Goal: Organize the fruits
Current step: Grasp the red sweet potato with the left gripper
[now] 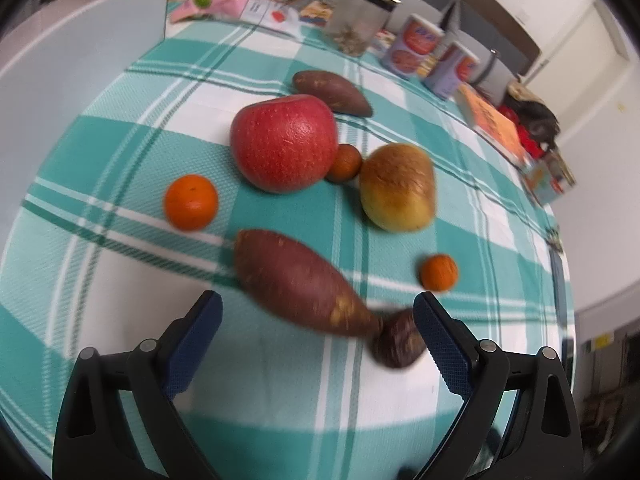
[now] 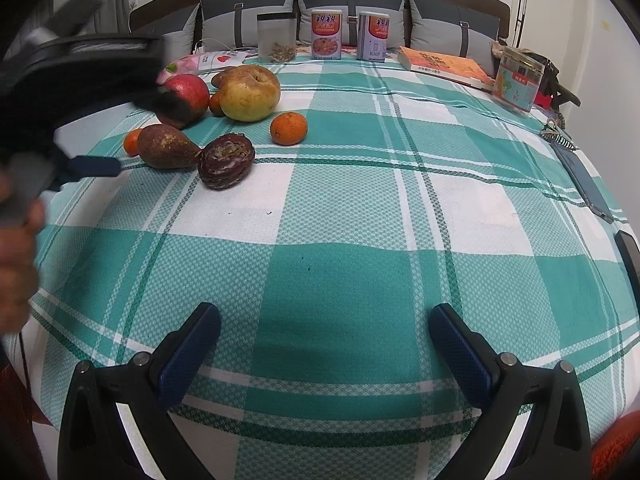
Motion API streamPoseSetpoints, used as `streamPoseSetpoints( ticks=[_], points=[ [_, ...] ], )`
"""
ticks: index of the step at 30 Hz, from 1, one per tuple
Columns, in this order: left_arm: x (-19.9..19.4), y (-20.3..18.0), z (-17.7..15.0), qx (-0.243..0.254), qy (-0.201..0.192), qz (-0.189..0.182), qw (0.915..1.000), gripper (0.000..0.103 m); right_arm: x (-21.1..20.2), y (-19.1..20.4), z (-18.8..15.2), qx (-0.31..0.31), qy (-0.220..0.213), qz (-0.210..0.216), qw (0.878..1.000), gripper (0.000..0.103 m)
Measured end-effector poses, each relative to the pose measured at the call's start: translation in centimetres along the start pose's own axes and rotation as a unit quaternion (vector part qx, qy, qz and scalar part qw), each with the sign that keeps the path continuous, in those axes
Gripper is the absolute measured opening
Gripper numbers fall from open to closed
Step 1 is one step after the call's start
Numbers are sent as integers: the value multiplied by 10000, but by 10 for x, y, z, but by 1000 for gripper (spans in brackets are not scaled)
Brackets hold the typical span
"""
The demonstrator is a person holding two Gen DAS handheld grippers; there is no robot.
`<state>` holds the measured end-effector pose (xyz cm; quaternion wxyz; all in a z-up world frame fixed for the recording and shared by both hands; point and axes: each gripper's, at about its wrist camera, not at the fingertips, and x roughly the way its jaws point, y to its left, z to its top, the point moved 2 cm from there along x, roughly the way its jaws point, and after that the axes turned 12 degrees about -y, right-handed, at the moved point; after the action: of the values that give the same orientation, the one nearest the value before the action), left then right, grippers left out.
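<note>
The left gripper [image 1: 318,308] hangs spread wide over the checked cloth [image 2: 340,272], nothing between its fingers, and its view is smeared with blur. The near sweet potato [image 1: 300,284] runs across the gap just ahead of the fingertips, its thin end touching a dark wrinkled fruit [image 1: 398,340] that is partly cut off behind the right-hand finger. From the right wrist, the left gripper's body covers part of the red apple [image 2: 188,96] and the far sweet potato shows only as a sliver behind the yellow apple [image 2: 250,94].

Count them off: two sweet potatoes, the second [image 1: 332,92] lying beyond the red apple [image 1: 284,144]; two apples, red and yellow [image 1: 398,188]; two oranges, one ahead to the left [image 1: 191,202], one ahead to the right [image 1: 439,272]; one small brownish round fruit [image 1: 344,163] wedged between the apples, too blurred to name; one dark wrinkled fruit.

The right gripper [image 2: 324,320] is also spread, empty, over bare cloth; the whole fruit cluster sits well ahead of it and to its left.

Beyond the fruit stand two cans [image 2: 327,34], a clear jar [image 2: 276,36] and a book [image 2: 448,64].
</note>
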<state>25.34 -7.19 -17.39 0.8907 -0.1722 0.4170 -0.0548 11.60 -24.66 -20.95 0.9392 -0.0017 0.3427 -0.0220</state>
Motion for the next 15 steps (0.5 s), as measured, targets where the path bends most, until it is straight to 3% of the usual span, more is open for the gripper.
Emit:
streamPoseSetpoints(
  ticks=[5, 12, 15],
  points=[
    [10, 2, -1, 383, 2, 566, 9977, 96, 0, 1, 1, -25, 15, 31, 10000, 103],
    [-20, 42, -4, 822, 76, 618, 9947, 98, 0, 2, 1, 4, 58, 8, 10000, 103],
    [-18, 39, -1, 875, 143, 400, 9953, 96, 1, 1, 2, 19, 65, -6, 10000, 103]
  ],
)
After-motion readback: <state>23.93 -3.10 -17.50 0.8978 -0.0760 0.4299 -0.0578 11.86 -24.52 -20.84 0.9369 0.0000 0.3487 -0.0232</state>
